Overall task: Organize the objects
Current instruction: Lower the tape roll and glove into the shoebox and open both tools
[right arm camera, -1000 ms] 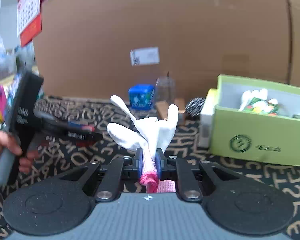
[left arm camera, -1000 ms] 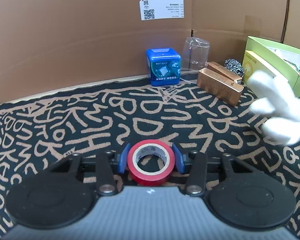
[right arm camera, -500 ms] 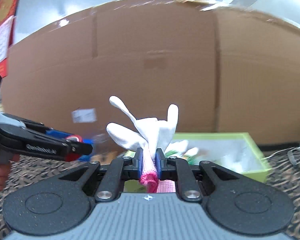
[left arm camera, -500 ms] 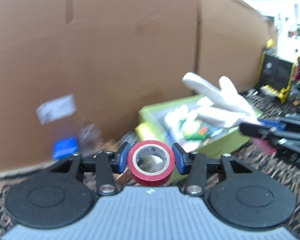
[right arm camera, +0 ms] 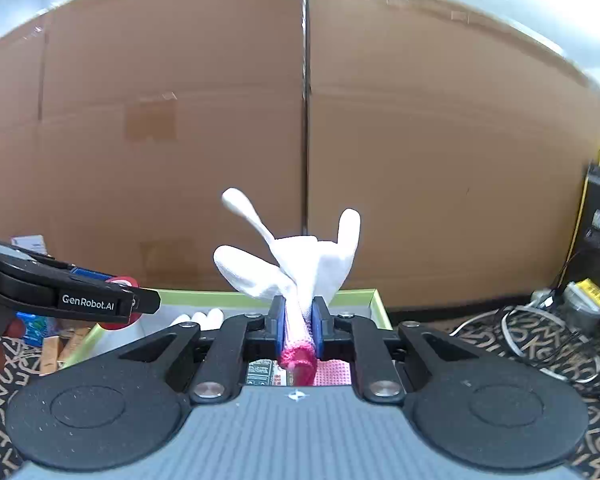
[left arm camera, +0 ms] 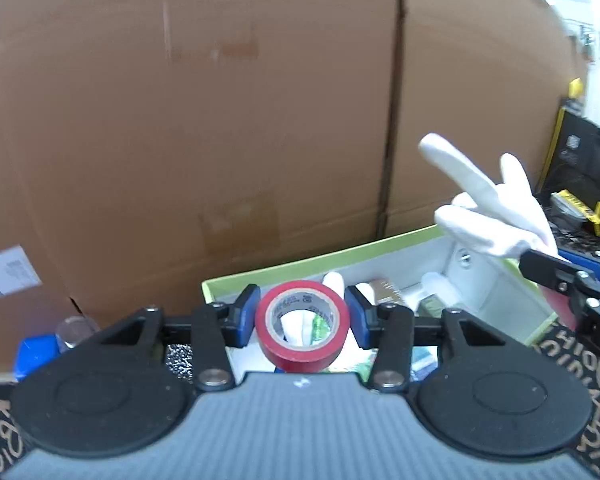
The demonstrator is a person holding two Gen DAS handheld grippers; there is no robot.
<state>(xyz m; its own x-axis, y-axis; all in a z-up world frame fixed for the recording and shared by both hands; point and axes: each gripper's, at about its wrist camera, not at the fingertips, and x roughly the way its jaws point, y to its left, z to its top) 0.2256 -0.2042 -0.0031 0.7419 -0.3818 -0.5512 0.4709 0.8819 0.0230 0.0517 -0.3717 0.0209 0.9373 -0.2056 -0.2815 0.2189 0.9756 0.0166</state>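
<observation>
The tape [left arm camera: 302,326], a red roll, sits between the blue pads of the left gripper [left arm camera: 302,322], held by its outer rim with the core facing the camera. The jaws are closed on it about as far as the roll allows, a pad touching each side. Through the core and below it the left wrist view shows the green box [left arm camera: 284,270], so the roll hangs over the box's near end, above white items and packets already lying inside.

The glove [right arm camera: 300,264], white with a pink cuff, is pinched in the right gripper [right arm camera: 298,330]. Its jaws are nearly shut, with only the bunched cuff between the pads, and the glove's fingers splay upward and free. From the right wrist view the green box [right arm camera: 374,304] lies just ahead and below, so this gripper also hangs over or just short of the box; which of the two I cannot tell for sure.

Judging by this, the step in hand is carrying both things to the box, with the drop not yet made. The next move would call for lowering each gripper inside the walls and then opening the jaws, one after the other, since the two tools are close together. The roll could bounce or roll off the clutter if let go from high up. The limp glove may cling to a pad and need a small shake.

On the patterned worktop [left arm camera: 592,364] to the left, a blue cube [left arm camera: 34,354] stands well apart from the box.
</observation>
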